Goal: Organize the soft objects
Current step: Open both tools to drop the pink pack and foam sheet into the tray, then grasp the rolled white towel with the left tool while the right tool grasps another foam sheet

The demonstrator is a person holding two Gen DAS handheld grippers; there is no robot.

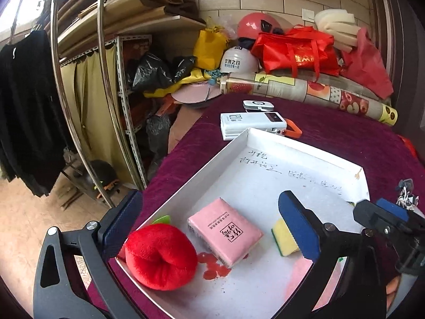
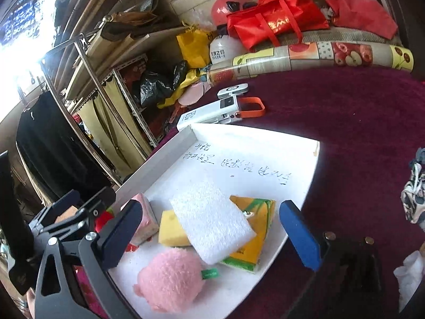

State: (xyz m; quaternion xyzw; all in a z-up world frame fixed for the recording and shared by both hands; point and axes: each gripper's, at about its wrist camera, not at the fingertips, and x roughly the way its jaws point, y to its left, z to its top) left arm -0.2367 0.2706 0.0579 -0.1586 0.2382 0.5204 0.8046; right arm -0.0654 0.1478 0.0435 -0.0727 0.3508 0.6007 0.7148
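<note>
A white shallow box (image 1: 292, 159) (image 2: 164, 156) lies on the purple cloth. In the left wrist view it holds a red plush apple (image 1: 159, 257), a pink tissue pack (image 1: 225, 234) and a yellow sponge (image 1: 284, 238). My left gripper (image 1: 209, 226) is open above them, holding nothing. In the right wrist view the box holds a pink plush (image 2: 170, 279), a white foam pad (image 2: 212, 220), a yellow sponge (image 2: 170, 230) and a yellow-green tissue pack (image 2: 255, 236). My right gripper (image 2: 212, 236) is open over them, empty.
A white power bank (image 1: 252, 125) (image 2: 209, 113) with an orange strap and a small white device (image 1: 257, 105) lie beyond the box. A patterned roll (image 1: 305, 87), red bags and helmets line the wall. A patterned cloth (image 2: 414, 191) lies at right. A clothes rack (image 1: 79, 79) stands left.
</note>
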